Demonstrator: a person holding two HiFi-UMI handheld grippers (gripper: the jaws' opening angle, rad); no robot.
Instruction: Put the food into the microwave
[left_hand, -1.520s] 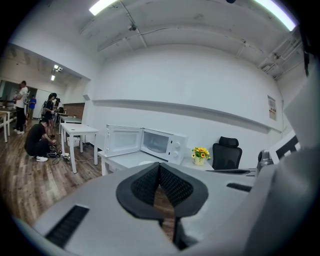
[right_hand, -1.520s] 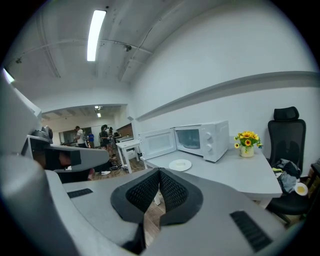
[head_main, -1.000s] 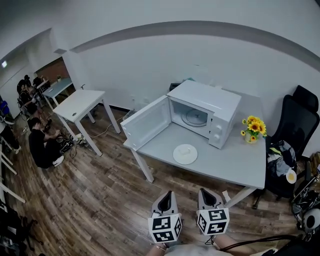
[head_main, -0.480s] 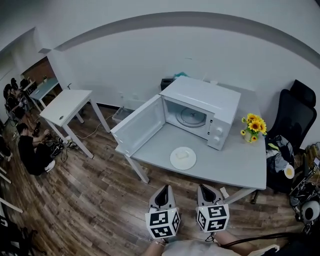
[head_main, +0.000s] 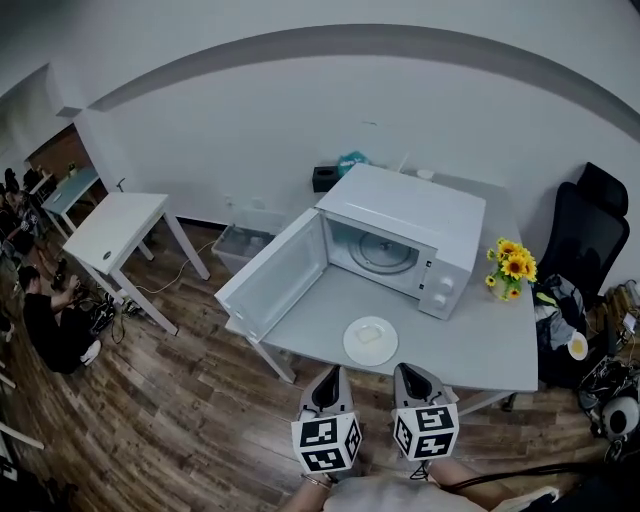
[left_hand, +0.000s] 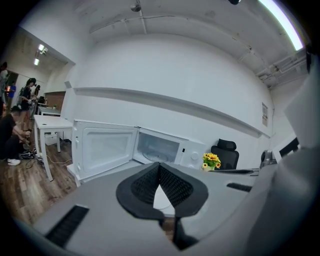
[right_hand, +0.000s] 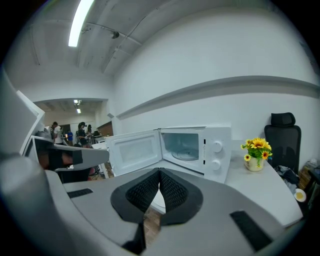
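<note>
L gripper & R gripper side by side at bottom of head view, above wood floor, just short of grey table. Both point toward microwave. L jaws shut tip to tip, nothing between. R jaws same: pads meet, empty. White plate sits on table in front of microwave, near front edge, just beyond gripper tips; pale food on it, too small to tell what kind. Microwave door swung wide to left, cavity open, glass turntable visible inside. Sunflower pot right of microwave, black chair past table end. White side table & seated ppl far left.
</note>
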